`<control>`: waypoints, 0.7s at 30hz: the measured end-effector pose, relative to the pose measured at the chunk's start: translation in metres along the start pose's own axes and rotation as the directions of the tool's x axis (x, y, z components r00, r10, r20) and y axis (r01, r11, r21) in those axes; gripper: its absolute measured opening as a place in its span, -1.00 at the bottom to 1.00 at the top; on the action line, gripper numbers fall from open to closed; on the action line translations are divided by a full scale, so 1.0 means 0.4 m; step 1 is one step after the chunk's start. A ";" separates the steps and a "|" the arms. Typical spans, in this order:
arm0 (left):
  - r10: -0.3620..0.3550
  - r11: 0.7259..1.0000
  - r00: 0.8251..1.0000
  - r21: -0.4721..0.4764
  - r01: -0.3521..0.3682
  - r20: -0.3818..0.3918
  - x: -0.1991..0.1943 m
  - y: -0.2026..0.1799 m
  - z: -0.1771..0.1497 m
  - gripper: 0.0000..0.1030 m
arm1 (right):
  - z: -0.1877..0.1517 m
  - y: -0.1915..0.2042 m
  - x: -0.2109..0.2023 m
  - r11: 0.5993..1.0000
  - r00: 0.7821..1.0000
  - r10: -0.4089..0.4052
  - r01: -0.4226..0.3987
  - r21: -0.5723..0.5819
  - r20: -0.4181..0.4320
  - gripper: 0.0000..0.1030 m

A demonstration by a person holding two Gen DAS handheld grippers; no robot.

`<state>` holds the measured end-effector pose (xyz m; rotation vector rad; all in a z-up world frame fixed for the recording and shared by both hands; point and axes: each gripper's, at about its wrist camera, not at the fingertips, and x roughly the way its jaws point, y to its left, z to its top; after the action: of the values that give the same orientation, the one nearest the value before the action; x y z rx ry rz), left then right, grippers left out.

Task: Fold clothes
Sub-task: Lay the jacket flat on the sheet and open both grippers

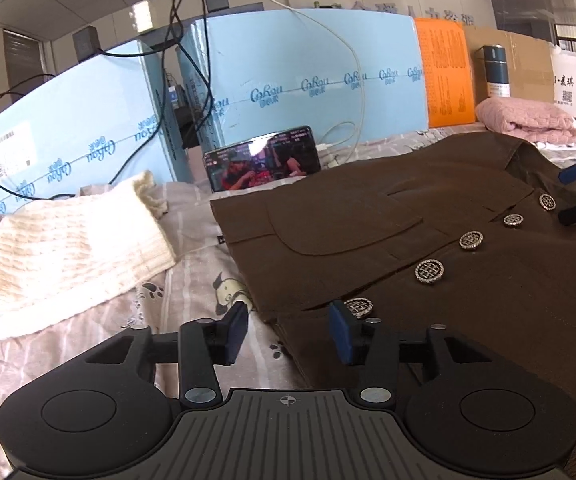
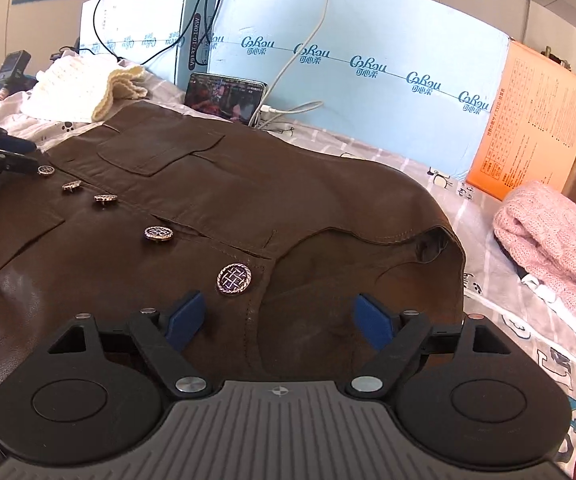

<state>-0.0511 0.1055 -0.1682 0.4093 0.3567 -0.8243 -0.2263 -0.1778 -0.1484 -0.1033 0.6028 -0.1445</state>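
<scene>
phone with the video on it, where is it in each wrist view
Left wrist view: the phone stands centre, above the brown jacket, against the blue boxes.
Right wrist view: the phone is upper centre-left, beyond the jacket.
Shared landmark: the cream knit lies left of it.

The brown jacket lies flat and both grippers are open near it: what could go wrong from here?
1. The jacket looks thick, so an open left gripper may pinch only the top layer.
2. The metal buttons near the right gripper could catch a finger.
3. A wide fold might knock the phone.
</scene>
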 end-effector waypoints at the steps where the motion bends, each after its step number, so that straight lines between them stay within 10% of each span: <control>1: -0.008 1.000 1.000 0.008 0.008 0.027 -0.026 -0.005 0.000 0.51 | 0.001 -0.004 -0.006 1.000 1.000 -0.001 0.000 0.012 0.013 0.59; 7: -0.074 0.995 0.982 0.071 0.062 0.174 -0.181 -0.040 0.001 0.97 | 0.004 -0.021 -0.094 0.997 0.979 0.042 -0.055 0.060 0.197 0.68; 15: -0.363 0.893 0.930 0.306 0.331 0.054 -0.276 -0.165 -0.063 1.00 | -0.019 0.015 -0.154 0.979 0.951 0.202 -0.203 -0.020 0.235 0.83; 21: -0.232 0.876 0.971 0.423 0.233 -0.053 -0.251 -0.235 -0.102 1.00 | -0.042 0.038 -0.184 0.958 0.929 0.284 -0.284 -0.036 0.235 0.83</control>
<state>-0.1917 0.1311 -0.1774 0.7884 0.2244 -1.1446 -0.2942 -0.1517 -0.1231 -0.0331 0.3715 0.1488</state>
